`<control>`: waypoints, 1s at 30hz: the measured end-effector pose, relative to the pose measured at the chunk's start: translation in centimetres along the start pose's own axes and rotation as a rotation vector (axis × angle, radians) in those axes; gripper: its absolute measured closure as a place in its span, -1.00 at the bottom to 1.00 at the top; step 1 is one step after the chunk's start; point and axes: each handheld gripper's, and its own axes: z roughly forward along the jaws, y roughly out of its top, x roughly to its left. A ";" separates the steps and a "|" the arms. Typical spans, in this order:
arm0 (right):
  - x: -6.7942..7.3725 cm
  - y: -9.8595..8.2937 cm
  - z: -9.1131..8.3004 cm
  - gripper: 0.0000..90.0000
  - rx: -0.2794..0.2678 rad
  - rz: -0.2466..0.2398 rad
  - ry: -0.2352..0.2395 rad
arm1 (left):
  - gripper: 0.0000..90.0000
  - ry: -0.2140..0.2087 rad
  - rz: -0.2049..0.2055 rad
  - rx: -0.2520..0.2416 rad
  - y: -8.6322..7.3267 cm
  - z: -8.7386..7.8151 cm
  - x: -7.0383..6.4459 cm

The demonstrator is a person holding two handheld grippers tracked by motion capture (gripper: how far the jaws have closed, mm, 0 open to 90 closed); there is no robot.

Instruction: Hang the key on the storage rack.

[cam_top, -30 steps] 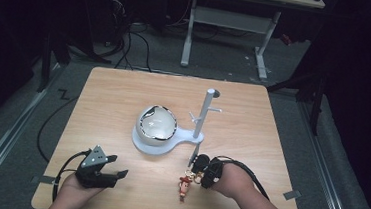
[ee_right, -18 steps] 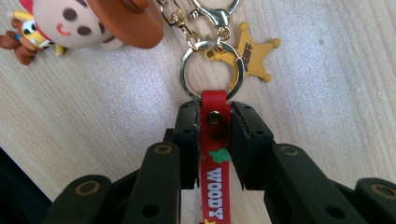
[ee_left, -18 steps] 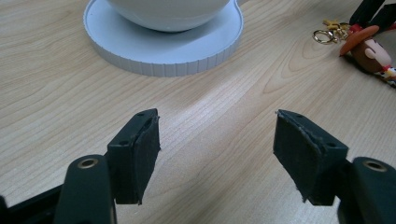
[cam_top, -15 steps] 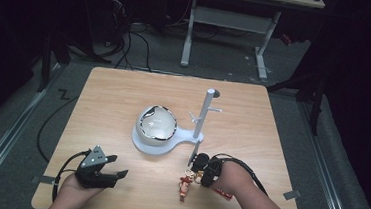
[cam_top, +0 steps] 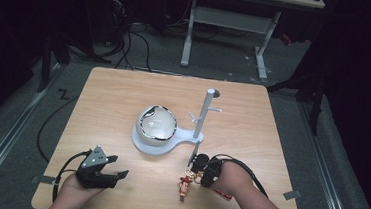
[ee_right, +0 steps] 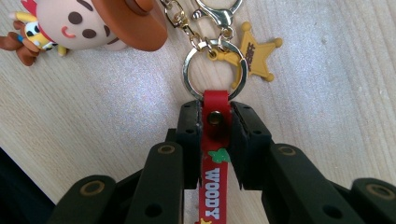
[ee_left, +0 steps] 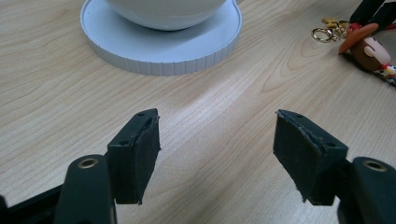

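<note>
Dark floor and cables surround the pale wooden counter (cam_top: pixel 123 99), and beyond its far edge the room drops into shadow where I can only pick out grey table legs.

Near the counter's middle stands a white stand (cam_top: pixel 156 143) with a round base, carrying a glossy bowl-shaped object (cam_top: pixel 158 124) whose contents I cannot read through the glare. From the base a thin post (cam_top: pixel 204 113) with small pegs rises upright.

My right tongs (cam_top: pixel 199 172) sit close to the near edge, right of centre, just in front of the post's foot. In the right gripper view they are clamped tight on the red strap (ee_right: pixel 215 154) of a keychain (cam_top: pixel 185 183); the strap reads "WOODY" and its lower end is cut off by the frame. A metal ring (ee_right: pixel 215 70), a yellow star charm (ee_right: pixel 254 55) and a cowboy figure (ee_right: pixel 88 21) lie flat on the wood ahead of the jaws; the figure's top is cropped.

My left tongs (cam_top: pixel 110 171) rest by the near left corner, jaws spread wide with bare wood between them. In the left gripper view the stand's base (ee_left: pixel 163 46) lies ahead, its bowl cut off above, and the figure (ee_left: pixel 369 44) shows at the upper right.
</note>
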 end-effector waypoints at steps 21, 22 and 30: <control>0.2 -0.9 -6.2 0.66 0.038 0.015 -0.022 | -0.29 0.001 -0.004 -0.002 -0.1 -0.1 0.1; 0.1 -1.1 -6.8 0.66 0.037 0.021 -0.027 | -0.29 0.000 -0.005 -0.002 -0.1 -0.1 0.1; -1.0 -2.5 -10.5 0.66 -0.004 0.082 -0.051 | -0.29 -0.003 0.000 0.000 0.0 0.0 0.0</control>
